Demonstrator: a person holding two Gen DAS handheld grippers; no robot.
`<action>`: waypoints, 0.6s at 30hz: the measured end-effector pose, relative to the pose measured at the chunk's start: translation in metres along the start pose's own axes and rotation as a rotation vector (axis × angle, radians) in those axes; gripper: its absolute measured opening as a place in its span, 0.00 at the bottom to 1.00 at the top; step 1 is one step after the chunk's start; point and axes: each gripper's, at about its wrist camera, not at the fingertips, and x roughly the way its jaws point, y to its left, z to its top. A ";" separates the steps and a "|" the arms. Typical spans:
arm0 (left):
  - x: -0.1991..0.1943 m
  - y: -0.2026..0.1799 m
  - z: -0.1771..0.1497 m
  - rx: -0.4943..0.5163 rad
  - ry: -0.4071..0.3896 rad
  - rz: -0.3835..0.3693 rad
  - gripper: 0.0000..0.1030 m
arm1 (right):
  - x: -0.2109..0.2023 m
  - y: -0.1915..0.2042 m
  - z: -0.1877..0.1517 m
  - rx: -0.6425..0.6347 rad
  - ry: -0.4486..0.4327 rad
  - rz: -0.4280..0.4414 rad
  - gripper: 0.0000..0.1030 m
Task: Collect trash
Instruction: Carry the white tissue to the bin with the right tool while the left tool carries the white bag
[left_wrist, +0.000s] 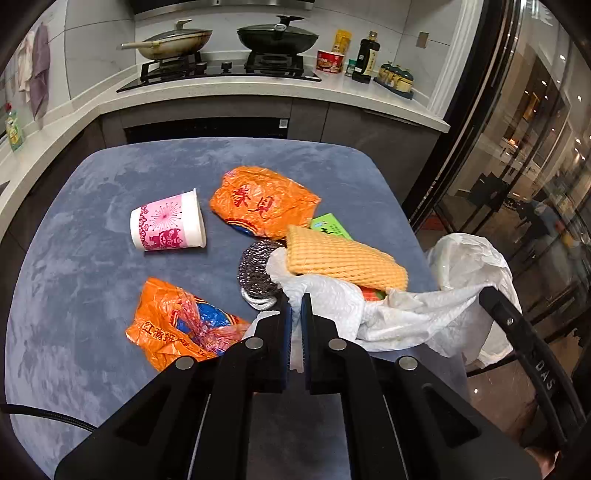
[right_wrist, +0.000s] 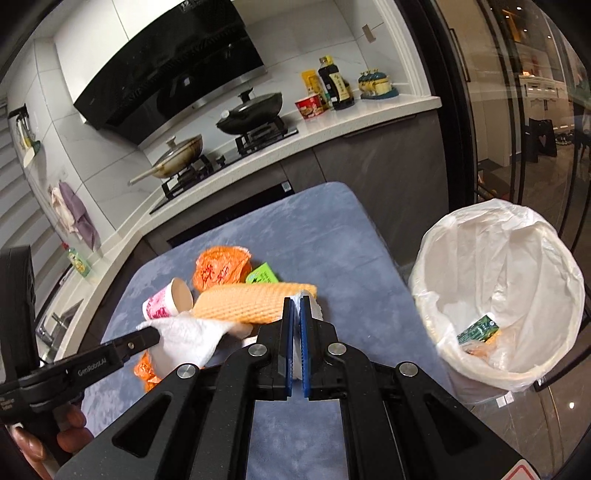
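A white paper towel hangs stretched between both grippers, just above the blue table. My left gripper is shut on its left end and my right gripper is shut on its right end. A yellow foam net sleeve lies in the towel with a red and green scrap under it. In the right wrist view the left gripper pinches the towel below the sleeve. The white-lined trash bin stands to the right of the table.
On the table lie a pink paper cup on its side, two orange wrappers, a steel scrubber and a green packet. The bin holds a few scraps. A kitchen counter with pans runs behind.
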 end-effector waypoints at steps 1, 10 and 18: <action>-0.003 -0.005 -0.001 0.008 -0.004 -0.002 0.04 | -0.004 -0.003 0.002 0.004 -0.010 0.000 0.04; -0.025 -0.054 0.002 0.078 -0.045 -0.043 0.04 | -0.040 -0.030 0.026 0.030 -0.108 -0.010 0.04; -0.028 -0.109 0.011 0.154 -0.074 -0.102 0.04 | -0.065 -0.066 0.048 0.063 -0.190 -0.053 0.04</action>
